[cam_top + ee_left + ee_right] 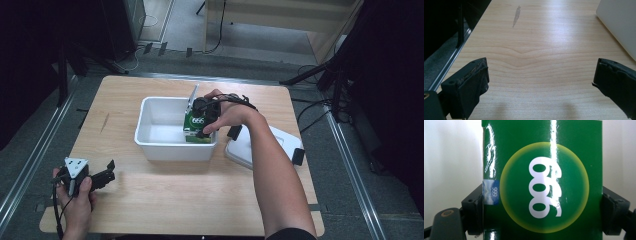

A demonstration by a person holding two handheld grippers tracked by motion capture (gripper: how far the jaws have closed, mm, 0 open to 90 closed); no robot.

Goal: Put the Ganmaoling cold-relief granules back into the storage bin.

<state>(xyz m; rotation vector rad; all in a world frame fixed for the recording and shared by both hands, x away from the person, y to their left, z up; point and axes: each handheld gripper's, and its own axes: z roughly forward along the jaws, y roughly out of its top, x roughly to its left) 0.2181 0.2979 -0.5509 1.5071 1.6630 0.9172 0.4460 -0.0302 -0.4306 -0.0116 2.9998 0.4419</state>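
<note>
One wooden table (165,200). One white tub (150,131) at centre. One green box (196,129) at the tub's 3 o'clock. One white lid (240,150) at 4 o'clock. Two grippers — left gripper (102,176), right gripper (206,116).

A light wood-grain bench (165,200) with rounded corners stands on a grey floor (30,145), flanked at 3 and 9 o'clock by metal rails (350,170). Black cables (312,112) trail over the floor at 2 o'clock. At 12 o'clock, pale wooden furniture (280,20) stands in brighter light. Dark drapes (395,75) close in at both sides, and a dark cabinet (122,27) stands at 11 o'clock.
</note>
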